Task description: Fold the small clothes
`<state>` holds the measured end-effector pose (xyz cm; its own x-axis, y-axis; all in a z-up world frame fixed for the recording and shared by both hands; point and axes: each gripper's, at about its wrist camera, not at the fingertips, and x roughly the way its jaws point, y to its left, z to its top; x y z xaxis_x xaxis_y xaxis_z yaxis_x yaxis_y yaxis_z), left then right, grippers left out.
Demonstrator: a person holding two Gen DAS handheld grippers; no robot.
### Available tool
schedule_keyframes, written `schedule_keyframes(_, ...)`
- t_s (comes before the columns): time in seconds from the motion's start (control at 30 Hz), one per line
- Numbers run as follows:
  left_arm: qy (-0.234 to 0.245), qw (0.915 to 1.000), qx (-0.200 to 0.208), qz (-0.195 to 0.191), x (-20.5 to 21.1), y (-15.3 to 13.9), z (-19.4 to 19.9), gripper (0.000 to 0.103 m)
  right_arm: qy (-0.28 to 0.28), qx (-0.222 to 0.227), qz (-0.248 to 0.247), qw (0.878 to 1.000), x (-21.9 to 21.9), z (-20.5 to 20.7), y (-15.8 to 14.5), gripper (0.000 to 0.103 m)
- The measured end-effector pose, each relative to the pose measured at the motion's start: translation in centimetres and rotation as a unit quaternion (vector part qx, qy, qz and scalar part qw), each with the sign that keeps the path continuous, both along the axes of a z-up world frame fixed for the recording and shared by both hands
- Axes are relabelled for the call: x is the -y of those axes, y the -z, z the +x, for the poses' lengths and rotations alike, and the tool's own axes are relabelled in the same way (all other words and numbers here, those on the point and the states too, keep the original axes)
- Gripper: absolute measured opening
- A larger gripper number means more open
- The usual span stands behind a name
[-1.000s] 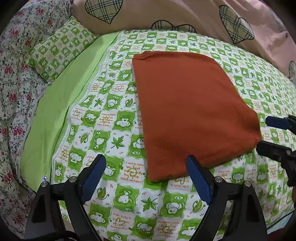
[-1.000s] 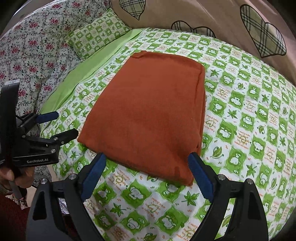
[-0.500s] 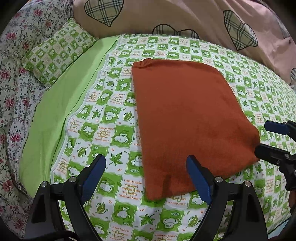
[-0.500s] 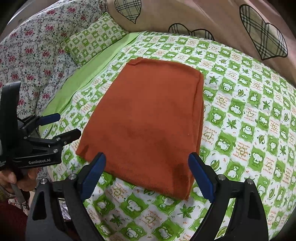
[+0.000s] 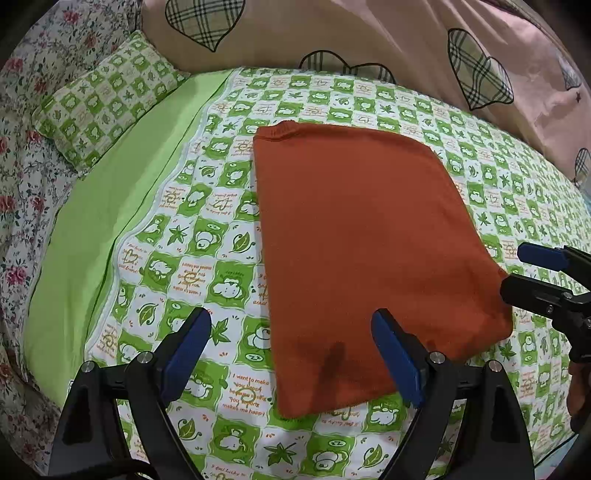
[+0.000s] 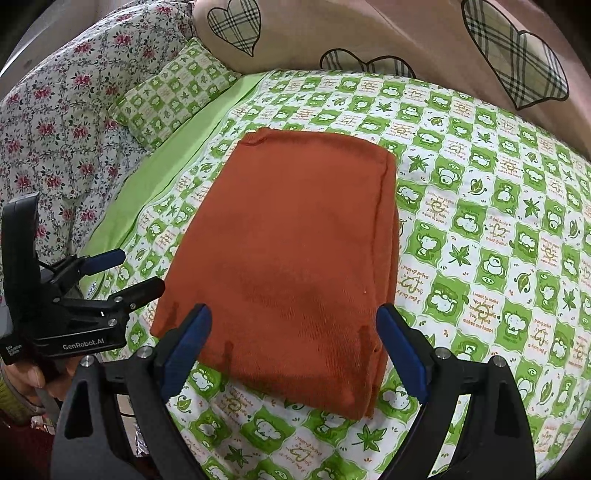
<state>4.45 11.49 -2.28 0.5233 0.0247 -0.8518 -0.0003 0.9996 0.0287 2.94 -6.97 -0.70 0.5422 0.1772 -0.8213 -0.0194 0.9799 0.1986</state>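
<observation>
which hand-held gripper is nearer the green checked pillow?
Left. The left hand-held gripper is at the folded orange garment's pillow-side corner; the right hand-held gripper is at the opposite corner.

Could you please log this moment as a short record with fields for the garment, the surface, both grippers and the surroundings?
garment: orange cloth, folded into a flat rectangle
surface: green-and-white patterned bedsheet, cloth lying on it
left gripper: jaws open, empty, near the cloth's near left corner
right gripper: jaws open, empty, over the cloth's near edge
surroundings: matching green pillow, floral bedding, pink quilt with plaid hearts behind
</observation>
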Motion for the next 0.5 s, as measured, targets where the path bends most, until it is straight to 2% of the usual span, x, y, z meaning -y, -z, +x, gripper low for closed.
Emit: schedule_keyframes(0.5,-0.002,1.0000,-0.005,-0.004,0.30,0.51,0.48,0.089,0.008,0.001,0.000,1.000,0.14,0.90,0.48,0.091)
